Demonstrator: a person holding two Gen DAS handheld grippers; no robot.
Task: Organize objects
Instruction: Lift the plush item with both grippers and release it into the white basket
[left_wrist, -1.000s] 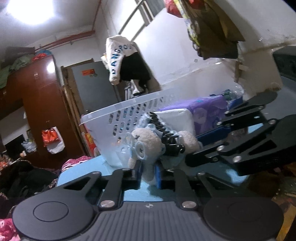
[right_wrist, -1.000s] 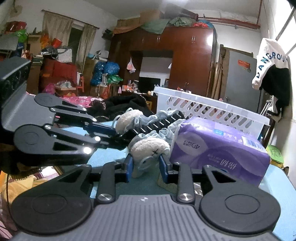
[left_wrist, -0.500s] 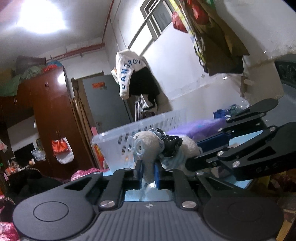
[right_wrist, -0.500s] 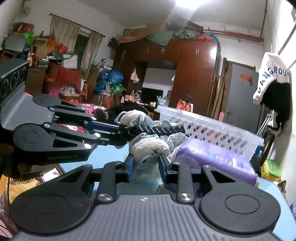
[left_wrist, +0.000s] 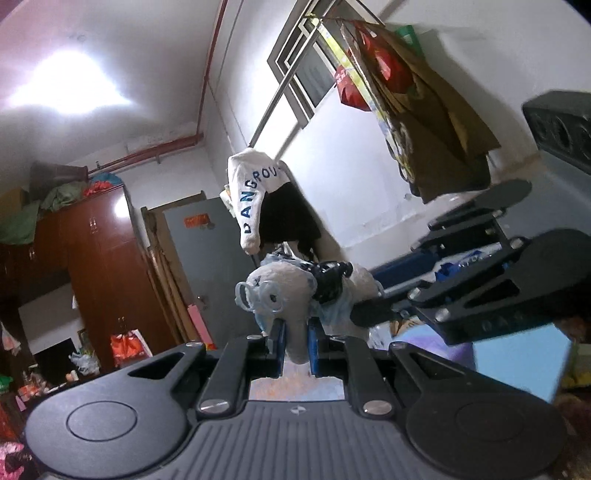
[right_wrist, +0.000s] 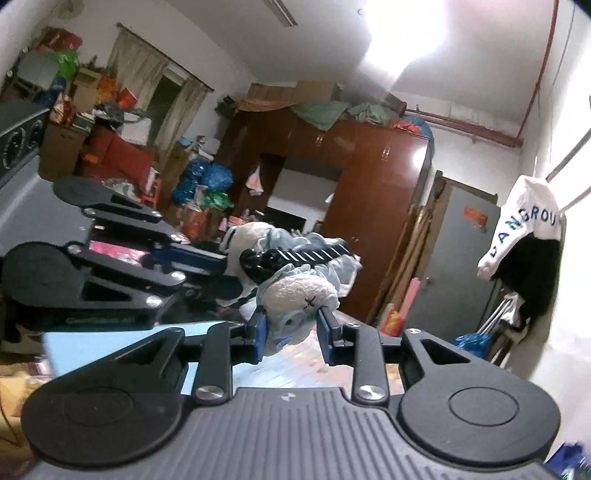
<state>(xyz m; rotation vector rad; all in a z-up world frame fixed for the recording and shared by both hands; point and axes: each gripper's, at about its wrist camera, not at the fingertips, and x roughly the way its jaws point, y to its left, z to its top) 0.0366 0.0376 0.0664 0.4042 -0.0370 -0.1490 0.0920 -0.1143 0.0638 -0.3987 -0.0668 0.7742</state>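
A bagged fluffy white slipper bundle (left_wrist: 284, 291) on a black ridged hanger clip (left_wrist: 328, 282) hangs in the air between both grippers. My left gripper (left_wrist: 295, 345) is shut on its left end. My right gripper (right_wrist: 291, 334) is shut on its other end (right_wrist: 299, 299); the clip (right_wrist: 295, 256) runs across between them. In the left wrist view the right gripper shows at the right (left_wrist: 480, 295). In the right wrist view the left gripper shows at the left (right_wrist: 110, 258). The bundle is well above the blue table (right_wrist: 103, 343).
A white garment (left_wrist: 255, 195) with blue letters hangs by a grey door (left_wrist: 207, 266). Bags (left_wrist: 406, 110) hang on the wall at the right. A brown wardrobe (right_wrist: 369, 206) and piled clutter (right_wrist: 122, 155) stand behind. The blue table edge (left_wrist: 524, 362) is low at the right.
Both grippers have lifted the slipper bundle up and tilted upward. The white basket and purple tissue pack have dropped out of view.
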